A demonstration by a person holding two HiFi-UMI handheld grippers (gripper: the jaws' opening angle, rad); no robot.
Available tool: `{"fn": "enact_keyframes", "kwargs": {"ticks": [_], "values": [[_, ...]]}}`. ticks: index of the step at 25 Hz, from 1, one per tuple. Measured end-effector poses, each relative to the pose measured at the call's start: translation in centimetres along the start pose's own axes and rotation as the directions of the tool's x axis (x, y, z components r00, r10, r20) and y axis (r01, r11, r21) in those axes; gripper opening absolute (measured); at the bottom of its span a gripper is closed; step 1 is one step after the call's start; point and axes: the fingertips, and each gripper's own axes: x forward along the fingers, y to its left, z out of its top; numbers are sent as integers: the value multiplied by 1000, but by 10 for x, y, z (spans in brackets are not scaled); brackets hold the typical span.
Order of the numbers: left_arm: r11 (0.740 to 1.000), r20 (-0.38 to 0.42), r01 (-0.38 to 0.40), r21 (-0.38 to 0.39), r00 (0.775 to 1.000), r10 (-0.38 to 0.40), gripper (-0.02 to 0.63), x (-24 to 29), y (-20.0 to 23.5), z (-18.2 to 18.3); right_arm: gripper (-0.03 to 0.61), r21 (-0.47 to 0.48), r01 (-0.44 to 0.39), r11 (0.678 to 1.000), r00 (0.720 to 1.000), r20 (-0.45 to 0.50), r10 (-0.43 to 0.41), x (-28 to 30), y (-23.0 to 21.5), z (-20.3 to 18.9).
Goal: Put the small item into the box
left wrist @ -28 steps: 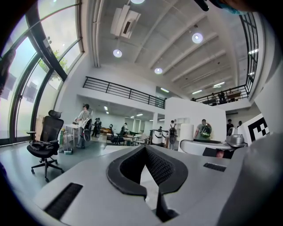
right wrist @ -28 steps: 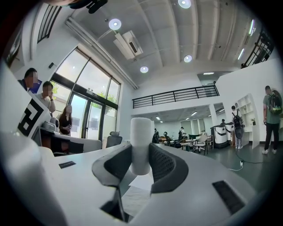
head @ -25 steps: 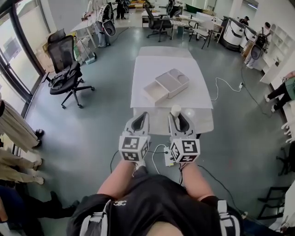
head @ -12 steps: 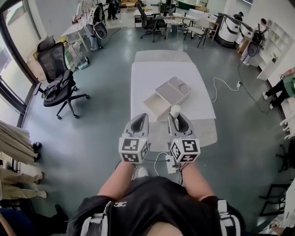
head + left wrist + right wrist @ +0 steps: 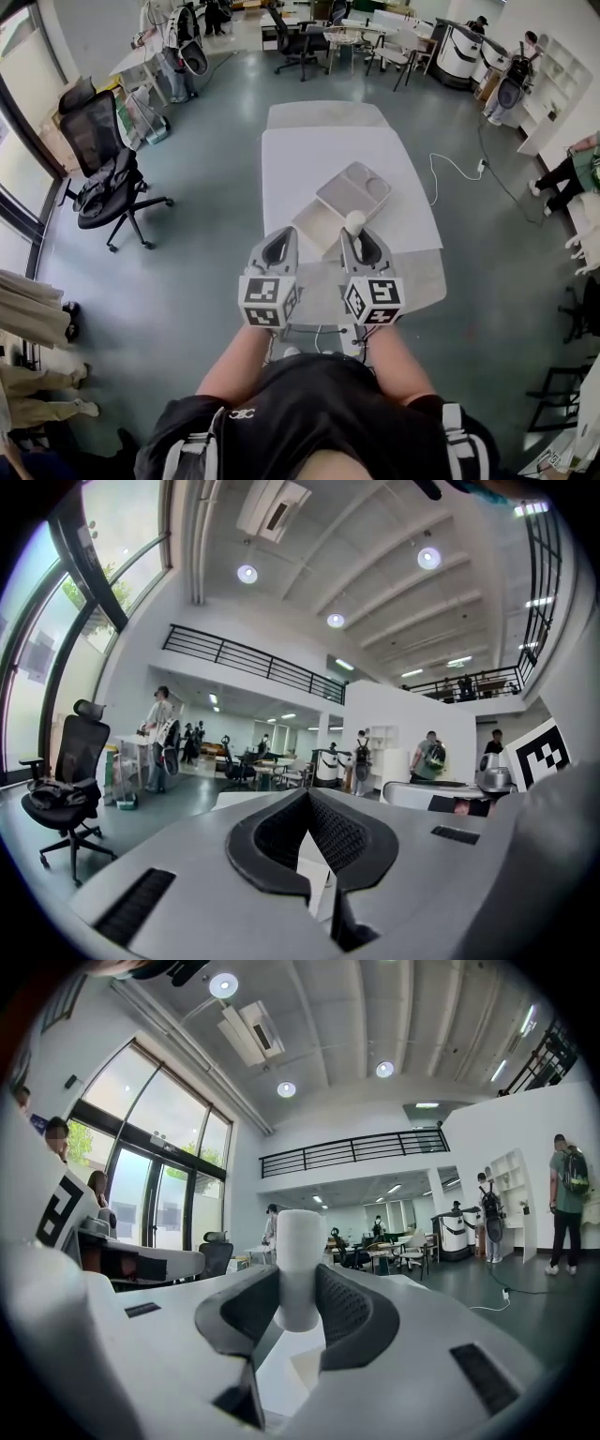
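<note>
My right gripper (image 5: pixel 357 240) is shut on a small white cylinder (image 5: pixel 355 224), which stands upright between the pads and pokes out above them. The right gripper view shows the same cylinder (image 5: pixel 300 1260) pinched between the dark pads (image 5: pixel 345 1312). My left gripper (image 5: pixel 278 247) hangs beside it, shut, with nothing in it; in its own view the left gripper (image 5: pixel 307 801) has its tips touching. Both hover over the near end of the white table (image 5: pixel 300 155). An open pale box (image 5: pixel 353 190) lies mid-table beyond the grippers, with a second shallow part (image 5: pixel 317 223) beside it.
A black office chair (image 5: pixel 98 173) stands on the grey floor to the left. A white cable (image 5: pixel 459 169) runs across the floor right of the table. Desks, chairs and people fill the far end of the room, and a person's leg (image 5: pixel 572 173) shows at the right edge.
The table and box have come closer and lower in the head view; both grippers now reach over the table's near end. The cylinder stays in the right gripper.
</note>
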Motion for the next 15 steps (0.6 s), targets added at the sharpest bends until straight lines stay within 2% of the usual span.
{"fn": "enact_keyframes", "kwargs": {"ticks": [8, 15], "values": [[999, -13, -32, -4, 999, 32, 5, 26, 13, 3, 121, -11, -3, 1000, 999, -47, 2, 29, -24, -12], [998, -18, -68, -7, 998, 67, 5, 38, 13, 0, 121, -63, -53, 997, 990, -135, 44, 59, -37, -41]]}}
